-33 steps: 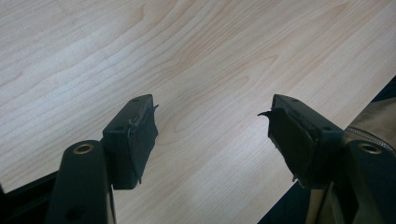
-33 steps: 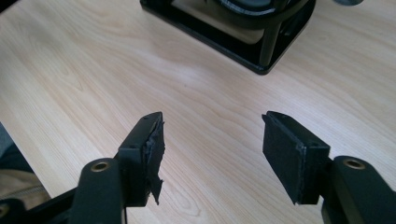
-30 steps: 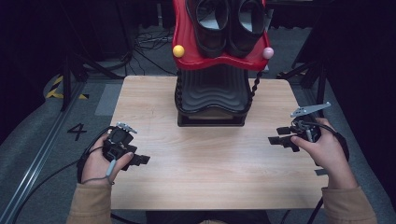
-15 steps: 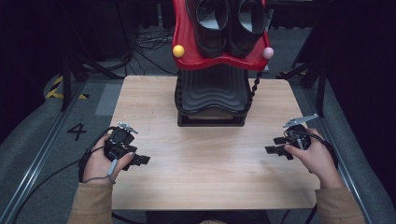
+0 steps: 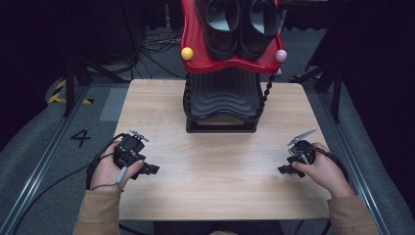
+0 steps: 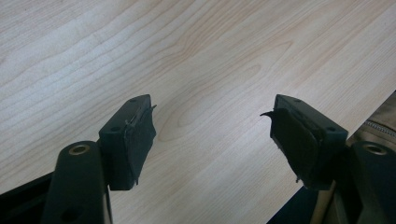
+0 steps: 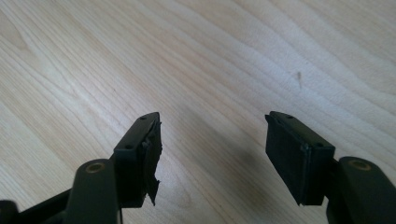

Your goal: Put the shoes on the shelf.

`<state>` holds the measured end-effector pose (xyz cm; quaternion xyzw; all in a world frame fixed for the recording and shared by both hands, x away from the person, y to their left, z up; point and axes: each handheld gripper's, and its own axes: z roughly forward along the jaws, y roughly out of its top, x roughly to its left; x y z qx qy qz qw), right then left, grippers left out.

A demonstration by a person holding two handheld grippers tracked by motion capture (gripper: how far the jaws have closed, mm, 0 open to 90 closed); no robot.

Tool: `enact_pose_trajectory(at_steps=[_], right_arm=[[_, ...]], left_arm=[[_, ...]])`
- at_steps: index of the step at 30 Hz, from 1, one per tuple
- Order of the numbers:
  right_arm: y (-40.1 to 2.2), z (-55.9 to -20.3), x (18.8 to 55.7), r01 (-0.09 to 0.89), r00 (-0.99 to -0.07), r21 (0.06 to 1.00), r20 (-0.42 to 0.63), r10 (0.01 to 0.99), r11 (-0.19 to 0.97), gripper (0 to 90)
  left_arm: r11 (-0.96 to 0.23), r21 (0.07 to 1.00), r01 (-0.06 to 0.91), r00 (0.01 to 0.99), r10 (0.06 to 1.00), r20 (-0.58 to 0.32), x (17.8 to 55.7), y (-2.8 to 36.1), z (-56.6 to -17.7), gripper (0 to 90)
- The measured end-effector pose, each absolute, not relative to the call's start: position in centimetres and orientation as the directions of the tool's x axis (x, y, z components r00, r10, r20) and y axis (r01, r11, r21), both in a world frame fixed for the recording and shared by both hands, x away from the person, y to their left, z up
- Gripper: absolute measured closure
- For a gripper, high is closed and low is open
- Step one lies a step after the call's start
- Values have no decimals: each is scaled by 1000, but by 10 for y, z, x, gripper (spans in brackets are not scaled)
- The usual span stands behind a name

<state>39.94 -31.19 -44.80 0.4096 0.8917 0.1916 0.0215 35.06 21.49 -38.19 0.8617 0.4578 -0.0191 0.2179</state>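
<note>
The left gripper (image 5: 149, 169) rests on the table (image 5: 220, 166), jaws apart and empty. Mid-table at the back, a red rack (image 5: 195, 58) (on a black base) holds two black shoes (image 5: 222, 24). The right gripper (image 5: 285, 169) gapes likewise.

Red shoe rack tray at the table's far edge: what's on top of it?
Two black shoes sit side by side on the red wavy-edged plastic tray, openings facing the camera. Their toes run out of the picture's top, and the tray surface beneath them is covered.
</note>
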Motion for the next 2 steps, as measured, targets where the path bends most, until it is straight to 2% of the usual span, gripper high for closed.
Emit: enact_pose_trajectory(at_steps=[2], right_arm=[[-310,-450,399,718,-669,354,112,735,600,359]], left_arm=[[-486,356,798,580,782,-231,351,215,-383,305]])
